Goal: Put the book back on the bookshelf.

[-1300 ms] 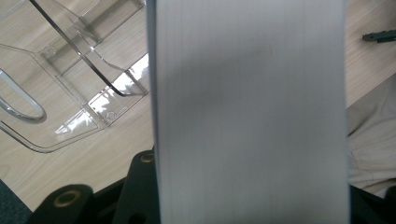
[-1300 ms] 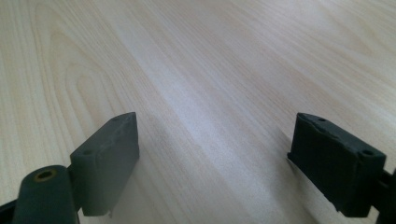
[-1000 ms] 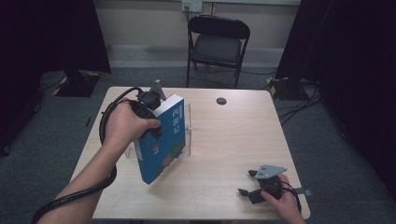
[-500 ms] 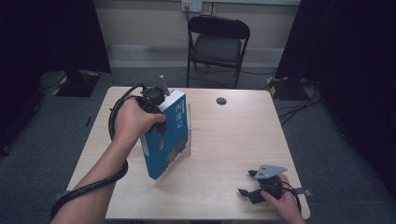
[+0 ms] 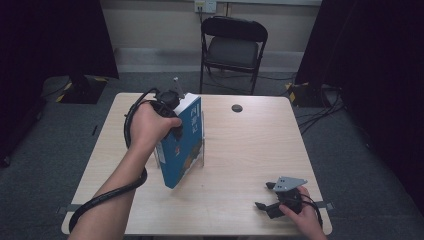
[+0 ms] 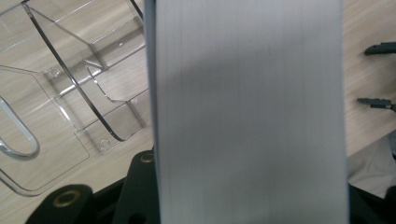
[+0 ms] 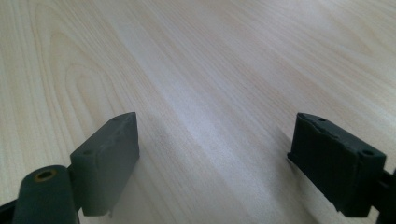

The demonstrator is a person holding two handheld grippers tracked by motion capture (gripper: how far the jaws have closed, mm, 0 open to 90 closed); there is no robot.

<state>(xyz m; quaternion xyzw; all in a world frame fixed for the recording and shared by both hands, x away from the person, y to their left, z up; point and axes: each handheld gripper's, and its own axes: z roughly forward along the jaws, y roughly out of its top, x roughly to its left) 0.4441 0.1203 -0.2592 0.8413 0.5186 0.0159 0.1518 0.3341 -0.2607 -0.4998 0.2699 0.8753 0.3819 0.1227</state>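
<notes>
A thick blue book (image 5: 184,145) stands tilted over a clear plastic stand (image 5: 202,156) near the table's middle. My left gripper (image 5: 176,131) is shut on the book's upper part, under the person's hand. In the left gripper view the book's white page edge (image 6: 247,112) runs up between my jaws, with the clear plastic stand (image 6: 88,84) on the wood behind it. My right gripper (image 5: 263,196) rests at the table's near right corner, open with nothing between its fingers. The right gripper (image 7: 215,158) has bare wood between its jaws. The right gripper (image 6: 376,74) also appears far off in the left gripper view.
The light wooden table (image 5: 250,145) has a small black round cap (image 5: 237,108) near its far edge. A black folding chair (image 5: 232,45) stands behind the table. A cable (image 5: 107,197) trails from the left gripper along the forearm.
The left hand has carried the book a little to the right and away, closer over the clear stand. The right gripper has stayed in place.
</notes>
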